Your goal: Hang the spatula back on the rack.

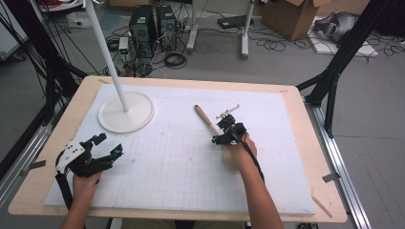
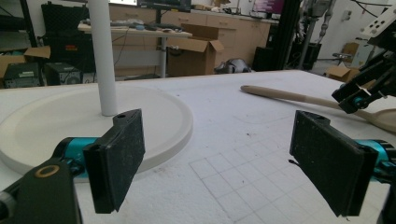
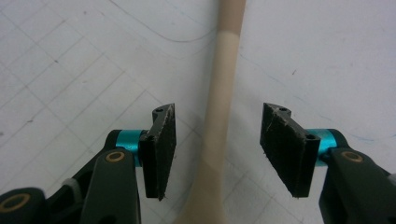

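A wooden spoon (image 1: 204,117) lies on the white foam board (image 1: 181,176), its handle running toward the far left. My right gripper (image 1: 223,135) points down over it. In the right gripper view the handle (image 3: 224,84) runs up between the two pads (image 3: 161,140) with a gap on each side, so my right gripper (image 3: 218,123) is open around it and not pressing. My left gripper (image 1: 109,145) rests near the board's left edge, open and holding nothing. From the left gripper view (image 2: 219,158) the spoon (image 2: 289,95) and the right gripper (image 2: 359,95) appear at the far right.
A white round stand base (image 1: 126,112) with an upright white pole (image 1: 107,52) stands at the board's far left, close ahead of the left gripper (image 2: 93,121). The wooden table edge (image 1: 315,143) frames the board. Cables, computers and boxes lie on the floor beyond.
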